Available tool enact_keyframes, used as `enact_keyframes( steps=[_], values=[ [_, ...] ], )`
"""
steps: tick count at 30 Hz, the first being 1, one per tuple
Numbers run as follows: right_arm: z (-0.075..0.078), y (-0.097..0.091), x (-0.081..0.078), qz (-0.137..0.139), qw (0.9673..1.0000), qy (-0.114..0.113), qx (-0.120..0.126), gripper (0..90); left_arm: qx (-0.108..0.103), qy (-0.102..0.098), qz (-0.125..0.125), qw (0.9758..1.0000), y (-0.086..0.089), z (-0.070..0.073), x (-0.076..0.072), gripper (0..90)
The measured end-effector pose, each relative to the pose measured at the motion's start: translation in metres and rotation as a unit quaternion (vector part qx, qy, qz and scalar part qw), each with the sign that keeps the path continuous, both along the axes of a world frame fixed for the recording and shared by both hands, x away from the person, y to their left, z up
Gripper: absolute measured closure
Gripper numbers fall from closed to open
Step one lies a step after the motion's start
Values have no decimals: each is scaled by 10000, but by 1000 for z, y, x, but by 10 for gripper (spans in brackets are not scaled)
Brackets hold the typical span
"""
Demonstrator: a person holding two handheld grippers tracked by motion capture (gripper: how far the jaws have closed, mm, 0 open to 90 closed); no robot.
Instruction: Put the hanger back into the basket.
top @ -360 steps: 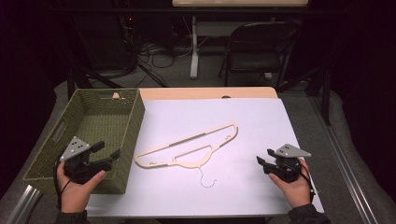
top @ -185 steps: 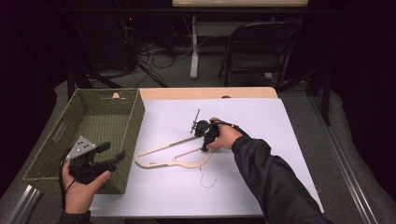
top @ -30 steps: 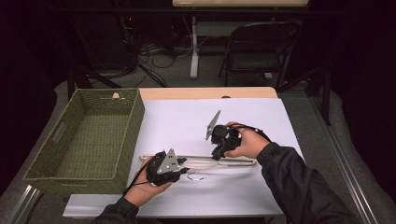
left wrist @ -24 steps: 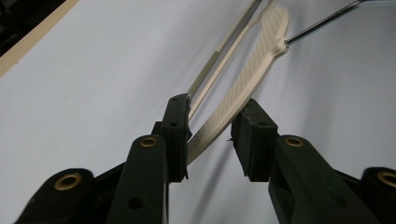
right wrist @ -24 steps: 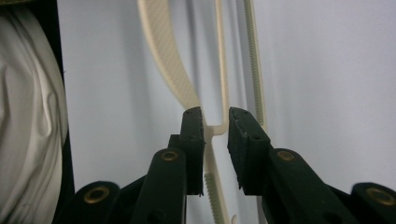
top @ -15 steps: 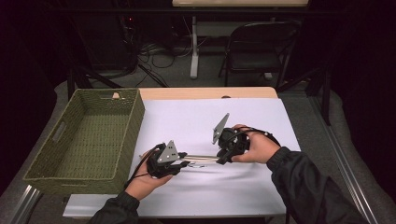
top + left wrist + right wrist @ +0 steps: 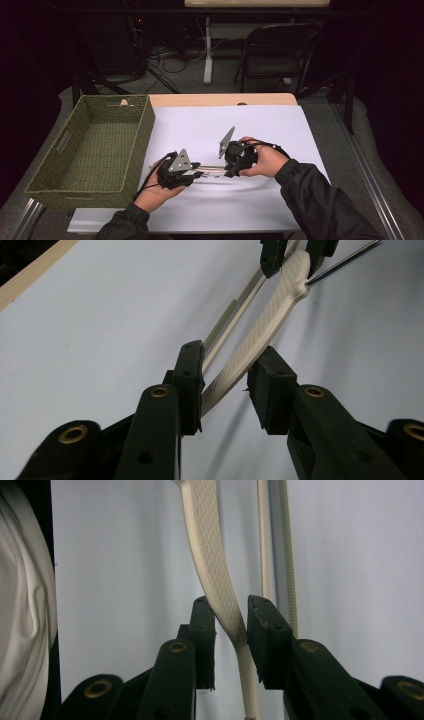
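A cream plastic hanger (image 7: 212, 169) lies stretched between my two grippers over the white table cover, seen nearly edge-on. My left gripper (image 7: 200, 174) holds one arm of it; in the left gripper view the textured arm (image 7: 270, 320) crosses the jaws (image 7: 225, 375) and touches both pads. My right gripper (image 7: 229, 173) faces it from the right. Its jaws (image 7: 231, 620) have just been closing, and the hanger's arm (image 7: 207, 540) sits pinched between the pads. The right gripper's fingertips (image 7: 292, 252) and the metal hook (image 7: 345, 260) show far off in the left gripper view.
A green woven basket (image 7: 135, 145) stands at the table's left, with nothing in it. The white cover (image 7: 260, 125) spreads behind and to the right of my hands. A folding chair (image 7: 275, 55) and cables are on the floor beyond the table's wooden far edge (image 7: 220, 99).
Twelve seconds ago both grippers rested at the table's sides and the hanger lay flat. Over the last second the hanger turned onto its edge and the right hand shifted a little right.
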State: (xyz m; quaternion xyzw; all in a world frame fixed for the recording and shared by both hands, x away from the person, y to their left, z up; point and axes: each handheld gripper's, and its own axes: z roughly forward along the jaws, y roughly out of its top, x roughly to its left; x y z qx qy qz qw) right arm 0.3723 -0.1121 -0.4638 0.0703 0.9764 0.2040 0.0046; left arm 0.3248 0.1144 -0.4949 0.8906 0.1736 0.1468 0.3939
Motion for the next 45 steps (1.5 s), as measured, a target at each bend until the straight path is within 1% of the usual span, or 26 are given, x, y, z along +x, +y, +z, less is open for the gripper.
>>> enact_keyframes(
  steps=[2,3,5,6,7,8,12,13,14,15,16,18,20,22,23,25,26,27,30,34,35,37,40,42,43,45],
  values=[
    [0,0,-1,24,10000,-25,-12,738,-27,15,29,10000,0,0,0,670],
    [0,0,-1,34,10000,-78,6,742,-40,-11,104,9999,1,0,1,634],
    [1,-1,-1,72,9999,-107,6,747,-48,5,118,9999,1,0,1,587],
    [1,-1,-1,72,9999,-107,6,747,-73,36,132,9999,2,1,2,587],
    [2,-2,-1,51,9999,-145,29,753,-117,35,167,9998,3,1,2,536],
    [2,-2,0,47,9998,-170,31,757,-191,46,197,9996,5,3,2,515],
    [6,-2,3,30,9996,-264,35,783,-158,-25,250,9996,8,6,2,456],
    [7,-2,4,2,9996,-289,34,790,-120,-69,316,9994,10,8,2,451],
    [7,-2,4,2,9996,-289,34,790,-120,-69,316,9994,10,8,2,441],
    [9,-3,7,-8,9992,-410,30,811,-104,-103,373,9992,13,10,3,435],
    [9,-3,7,-8,9992,-410,30,811,-104,-103,373,9992,13,10,3,435],
    [11,-5,15,-55,9986,-501,130,835,-135,-129,429,9989,16,12,4,435],
    [13,-6,21,-162,9982,-571,118,853,-134,-140,480,9987,17,12,4,434],
    [13,-6,23,-193,9980,-591,115,859,-128,-154,496,9986,18,12,4,434],
    [14,-6,29,-210,9979,-601,129,863,-127,-150,542,9983,20,13,4,433],
    [14,-7,32,-316,9979,-556,122,864,-134,-165,554,9982,21,14,5,433],
    [14,-7,35,-298,9977,-582,158,865,-159,-164,589,9980,23,15,5,433],
    [14,-8,35,-363,9978,-534,167,865,-164,-152,594,9980,24,16,5,433],
    [13,-8,37,-364,9975,-571,192,866,-194,-136,625,9978,26,17,6,434],
    [14,-8,37,-370,9976,-547,215,868,-128,-118,654,9977,28,19,7,434],
    [14,-9,37,-372,9978,-500,236,869,-103,-97,660,9977,29,20,7,433],
    [18,-9,34,-319,9980,-440,318,871,-61,-76,691,9976,31,25,6,424],
    [20,-10,30,-265,9983,-398,323,871,-93,-57,685,9976,34,29,5,418],
    [23,-14,25,-161,9988,-375,285,871,-90,-75,631,9979,37,35,3,418],
    [24,-15,23,-113,9987,-390,301,871,-90,-75,631,9979,37,35,3,418],
    [28,-18,19,-77,9989,-353,290,871,-41,-28,513,9987,39,41,2,418]
  ],
)
